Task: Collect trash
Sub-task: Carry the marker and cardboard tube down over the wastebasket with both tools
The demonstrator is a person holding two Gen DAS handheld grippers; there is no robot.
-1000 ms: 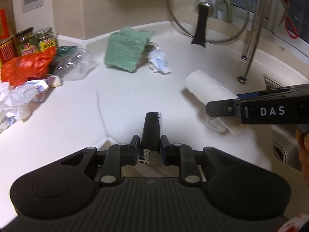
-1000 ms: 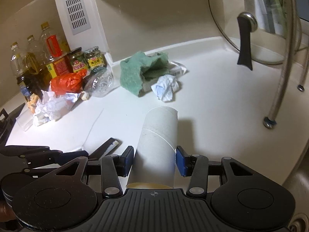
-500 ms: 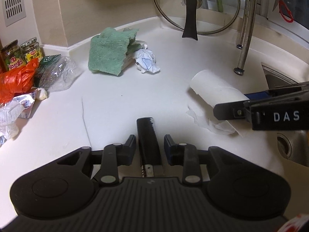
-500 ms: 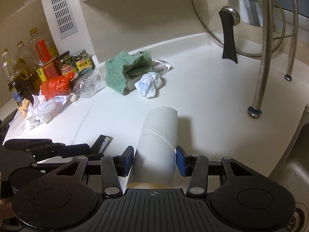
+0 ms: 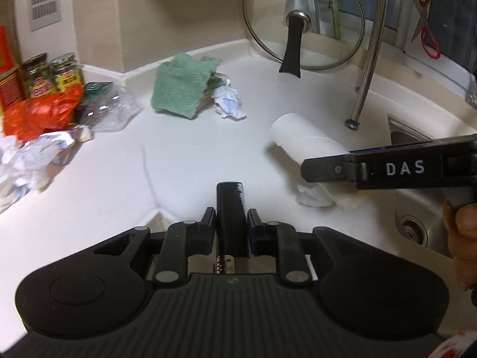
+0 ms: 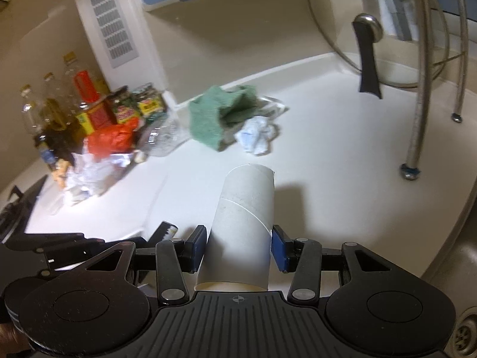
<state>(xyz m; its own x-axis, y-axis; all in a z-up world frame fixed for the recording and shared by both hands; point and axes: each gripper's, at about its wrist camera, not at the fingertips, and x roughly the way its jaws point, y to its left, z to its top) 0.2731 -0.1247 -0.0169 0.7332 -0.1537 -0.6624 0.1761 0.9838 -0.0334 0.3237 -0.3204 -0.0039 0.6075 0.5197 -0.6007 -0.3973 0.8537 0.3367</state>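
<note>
My right gripper (image 6: 238, 246) is clamped on a cardboard tube (image 6: 243, 208), its blue pads pressing the tube's two sides near the open lower end. In the left wrist view the same tube (image 5: 307, 143) hangs just above the white counter (image 5: 184, 155), with a scrap of tissue (image 5: 313, 198) trailing from its near end. My left gripper (image 5: 231, 223) has its jaws drawn together on a slim black stick-like object (image 5: 231, 208) with a whitish smear at its tip; I cannot tell what it is. Its tip also shows at the lower left of the right wrist view (image 6: 167, 229).

Farther back on the counter lies a crumpled white paper ball (image 5: 228, 101), touching a folded green cloth (image 5: 182, 88). To the left sits a crushed clear plastic bottle (image 5: 110, 109), then an orange plastic bag (image 5: 41, 110), and crumpled white wrappers (image 5: 32, 155) nearest the edge. Behind them stand two labelled jars (image 5: 50, 73), and the right wrist view adds oil bottles (image 6: 53, 110) beside them, blurred.

A glass pot lid (image 5: 301, 26) with a black handle leans against the back wall. A curved metal tube (image 5: 366, 68) comes down to the counter just beside the sink (image 5: 414, 226). Red-handled scissors (image 5: 426, 29) hang at the upper right. A person's fingers (image 5: 462, 232) hold the right gripper's handle.
</note>
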